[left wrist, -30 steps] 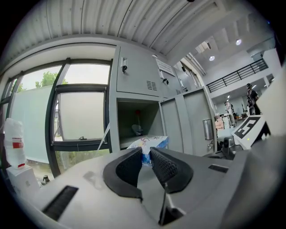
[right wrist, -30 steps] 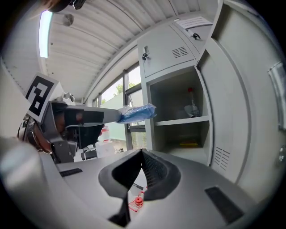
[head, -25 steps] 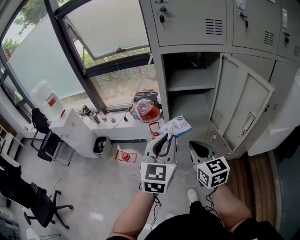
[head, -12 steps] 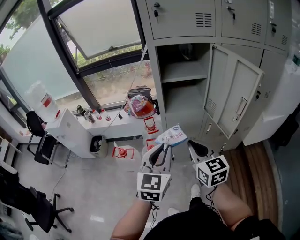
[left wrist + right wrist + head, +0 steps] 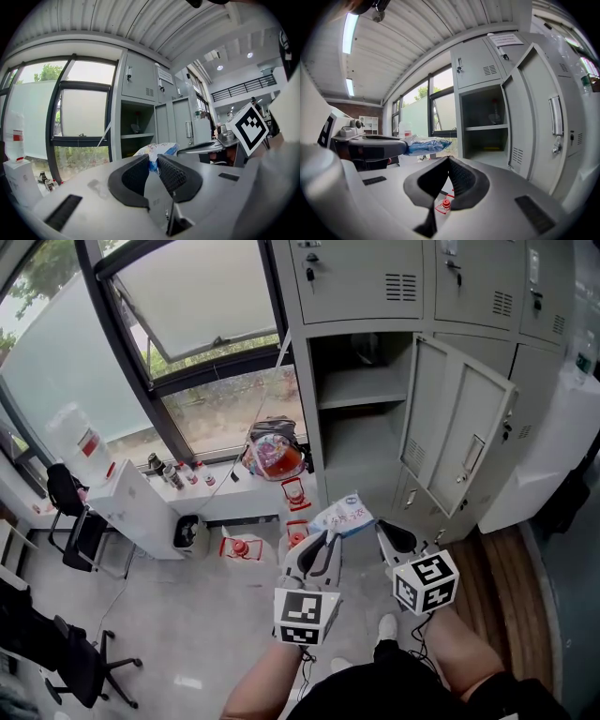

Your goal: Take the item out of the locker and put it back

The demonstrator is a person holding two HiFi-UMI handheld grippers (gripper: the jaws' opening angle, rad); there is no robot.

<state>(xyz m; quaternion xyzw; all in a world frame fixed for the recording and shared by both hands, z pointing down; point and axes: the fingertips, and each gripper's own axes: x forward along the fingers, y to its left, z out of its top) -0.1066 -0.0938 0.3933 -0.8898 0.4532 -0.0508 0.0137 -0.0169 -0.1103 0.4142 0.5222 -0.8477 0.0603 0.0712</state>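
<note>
Outside the open locker (image 5: 361, 442), just in front of it, the packet (image 5: 343, 516) was clamped in the left gripper's (image 5: 323, 540) jaws. The right gripper's (image 5: 396, 538) jaws were closed on nothing. Removal appeared complete; the return to the locker was not yet done.
</note>
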